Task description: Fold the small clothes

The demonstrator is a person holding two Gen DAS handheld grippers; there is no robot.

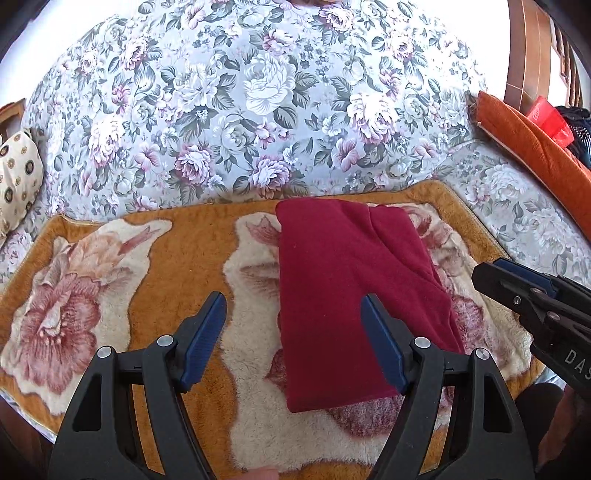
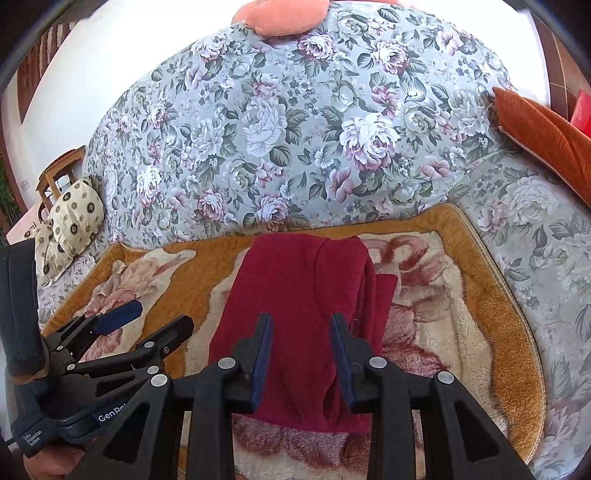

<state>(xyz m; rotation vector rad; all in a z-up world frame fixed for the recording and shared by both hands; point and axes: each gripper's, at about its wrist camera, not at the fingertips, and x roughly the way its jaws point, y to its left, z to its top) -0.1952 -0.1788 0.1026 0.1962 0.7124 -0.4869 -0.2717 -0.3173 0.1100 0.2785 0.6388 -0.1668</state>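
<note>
Two grippers: both over a fleece mat, neither touching cloth.
Left gripper (image 1: 293, 321): fingers spread wide, nothing between them; blue pads face inward. Left pad hangs over bare mat, right pad over the garment's left part near its front edge.
Right gripper (image 2: 301, 339): fingers parted, a moderate gap, nothing pinched. Both tips sit above the near half of the garment. Whether the tips touch the fabric, cannot tell.
Garment (image 1: 347, 288): small dark red piece, folded into a long rectangle, lying flat on the mat. Near edge straight. A second layer overlaps along its right side, with a fold ridge running lengthwise; in the right wrist view a narrow strip of the same red shows past that ridge.
Mat (image 1: 177, 254): orange-tan fleece with cream and pink flower pattern, spread on the seat.
Sofa (image 1: 258, 110): grey-blue floral cover, backrest rising behind the mat.
Orange cushion (image 1: 535, 147): leaning at the sofa's right end.
Patterned pillow (image 2: 75, 218): cream with dark round motifs, at the left end.
Pink cushion (image 2: 280, 14): on top of the backrest, right wrist view only.
</note>
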